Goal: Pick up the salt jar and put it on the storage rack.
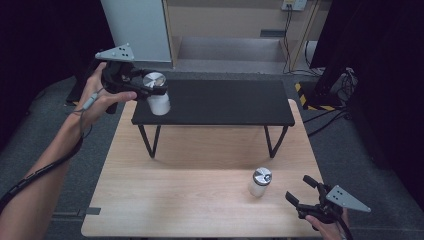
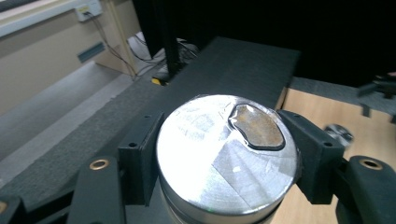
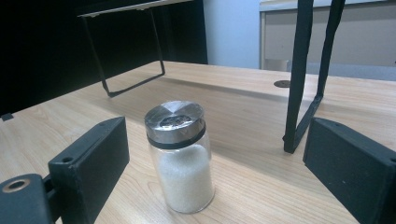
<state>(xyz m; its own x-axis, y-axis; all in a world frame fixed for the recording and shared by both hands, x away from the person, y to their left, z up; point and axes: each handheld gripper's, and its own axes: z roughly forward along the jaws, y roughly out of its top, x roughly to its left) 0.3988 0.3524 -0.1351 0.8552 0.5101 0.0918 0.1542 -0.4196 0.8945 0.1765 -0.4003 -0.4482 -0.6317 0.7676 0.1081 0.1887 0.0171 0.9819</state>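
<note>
At the shelf's (image 1: 215, 102) left front corner, the left gripper (image 1: 155, 91) clamped one upright jar (image 1: 159, 103) by its lid; near the tabletop's (image 1: 175, 200) right front corner, the right gripper (image 1: 300, 190) gaped toward a second jar (image 1: 260, 182), unheld.

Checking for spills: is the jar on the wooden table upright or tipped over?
Upright. The jar stands on its base on the wooden table, metal lid on top, white grains settled level inside, between the right gripper's open jaws.

Light wood bench (image 1: 190, 200) carrying a black raised shelf (image 1: 225, 102) on thin metal legs, grey floor (image 1: 225, 65) behind, cables (image 1: 290, 30) by back wall, yellow-black hazard tape (image 1: 312, 102) right.
</note>
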